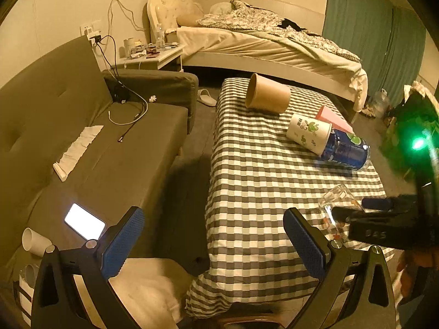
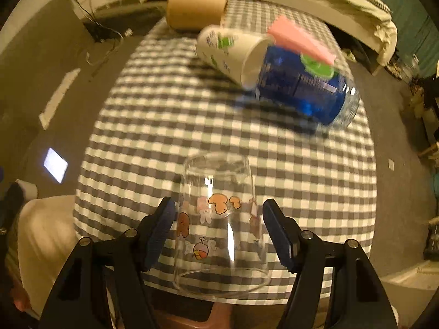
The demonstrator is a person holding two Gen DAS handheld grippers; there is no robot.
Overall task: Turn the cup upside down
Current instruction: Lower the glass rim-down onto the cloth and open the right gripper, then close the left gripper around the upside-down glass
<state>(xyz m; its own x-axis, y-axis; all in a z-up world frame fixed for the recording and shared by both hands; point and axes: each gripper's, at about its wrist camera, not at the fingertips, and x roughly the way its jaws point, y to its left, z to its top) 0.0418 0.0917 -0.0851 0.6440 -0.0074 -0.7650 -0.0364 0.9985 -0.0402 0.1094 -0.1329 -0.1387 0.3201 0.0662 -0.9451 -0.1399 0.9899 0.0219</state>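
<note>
While our right tool [image 2: 218, 229] reaches over the near edge of the surface [image 2: 192, 126], its two blue pads [image 2: 162, 233] stand on either side of the glass cup [image 2: 219, 219]. Whether the pads press the glass or just flank it we cannot tell: the left pad looks to touch the wall, and the right one shows a thin gap. The cup is clear, printed with small cartoon figures, and its wider rim points toward us while its base points away. From the left wrist view the same cup [image 1: 336, 200] appears tilted at the near right corner of the checked cloth, with the right tool [image 1: 356, 211] at it.

Our left tool [image 1: 214, 242] is spread wide with nothing between its pads, and it hangs over the gap between the sofa [image 1: 109, 148] and the surface [image 1: 260, 164].

Farther off on the cloth, a white paper cup [image 2: 233, 52] lies on its side, its mouth against a blue bottle [image 2: 304, 87] that also lies flat. A pink block [image 2: 296, 41] sits just behind them. At the far end a brown paper cup [image 2: 194, 8] lies on its side too.

On the sofa to the left we see a lit phone [image 1: 84, 220], a strip of paper [image 1: 79, 148] and some cables [image 1: 129, 109]. A bed [image 1: 260, 46] stands along the far wall.
</note>
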